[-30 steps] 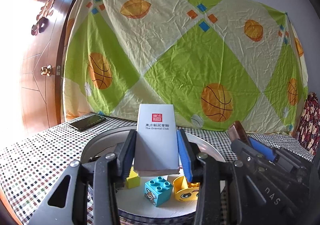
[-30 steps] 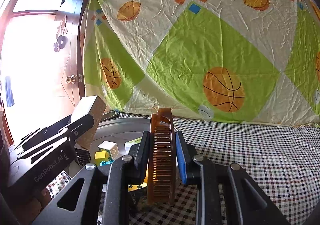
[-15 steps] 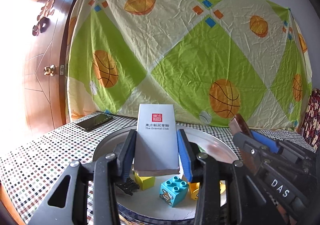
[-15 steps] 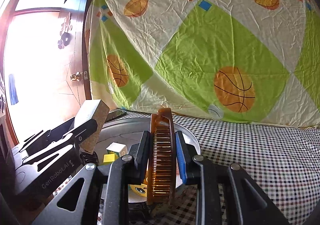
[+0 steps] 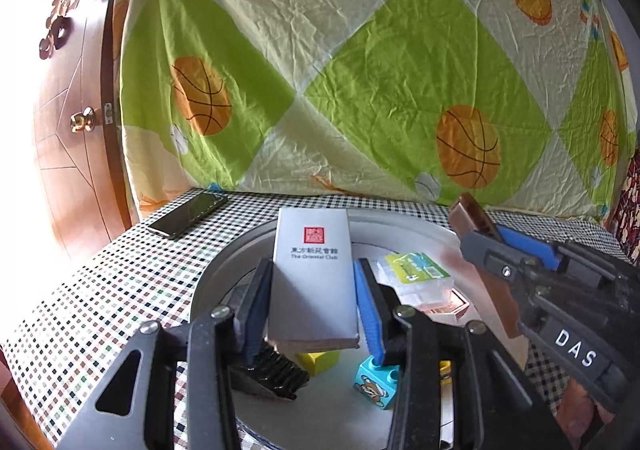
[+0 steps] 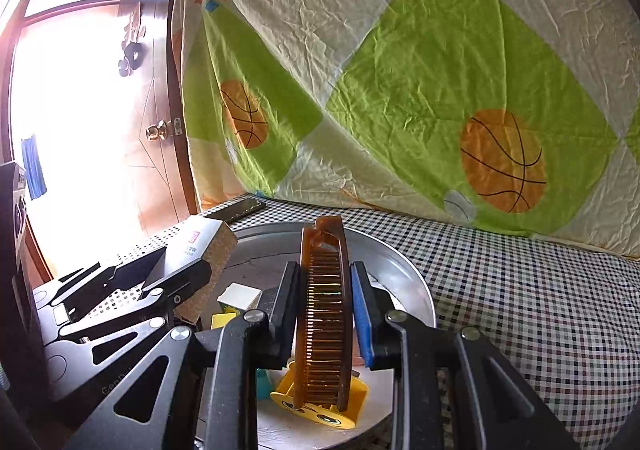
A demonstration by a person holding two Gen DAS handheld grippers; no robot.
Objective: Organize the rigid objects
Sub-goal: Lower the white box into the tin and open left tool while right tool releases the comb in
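Left hand-held gripper point(image 5: 312, 306) pinching grey booklet-like box point(image 5: 314, 278) above round metal tray point(image 5: 224, 270); right hand-held gripper point(image 6: 324, 314) clamped on brown comb point(image 6: 324, 314), upright over tray's near right; toy blocks point(image 5: 376, 386) in tray; phone point(image 5: 188, 213) far left on bench point(image 5: 100, 310).

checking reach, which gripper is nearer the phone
Left. The left gripper is on the tray's phone side; the right gripper is further off, beyond it.

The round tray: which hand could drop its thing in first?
Probably the left. Its gripper holds the grey box well over the tray. The right gripper holds the brown comb over the tray's near edge, so it's nearly as ready.
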